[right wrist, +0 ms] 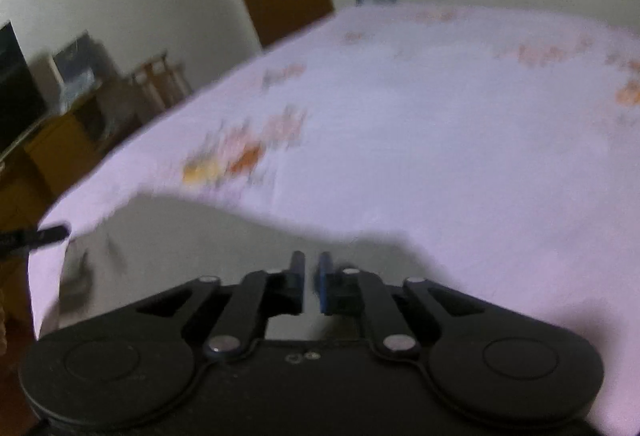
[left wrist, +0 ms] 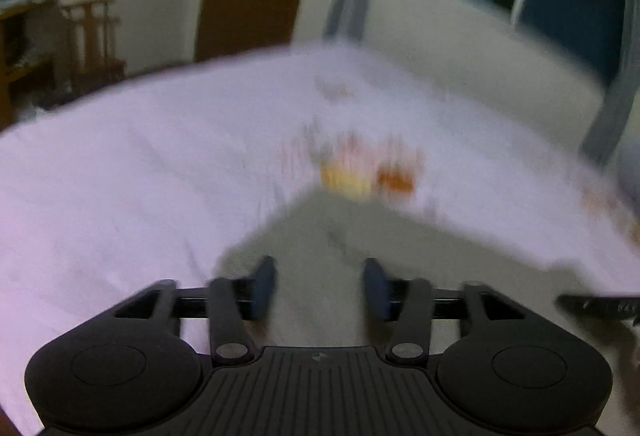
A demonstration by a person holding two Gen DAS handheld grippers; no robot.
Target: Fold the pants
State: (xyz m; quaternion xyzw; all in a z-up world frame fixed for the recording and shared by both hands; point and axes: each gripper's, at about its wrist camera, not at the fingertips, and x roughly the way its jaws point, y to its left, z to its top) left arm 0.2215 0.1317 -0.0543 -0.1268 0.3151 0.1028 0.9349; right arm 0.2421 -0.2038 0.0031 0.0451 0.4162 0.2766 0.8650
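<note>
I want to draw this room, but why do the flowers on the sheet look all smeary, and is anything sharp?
Left wrist view: the printed sheet and the grey pants are smeared by motion blur, while the left gripper stays fairly sharp. Right wrist view: same smear on the sheet's orange print; the right gripper is crisp. Both views bend straight edges.

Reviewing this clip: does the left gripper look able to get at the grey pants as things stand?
Probably yes. The left gripper hangs right over the grey pants on the pink sheet, jaws apart, nothing in between. Blur hides whether it touches the cloth.
</note>
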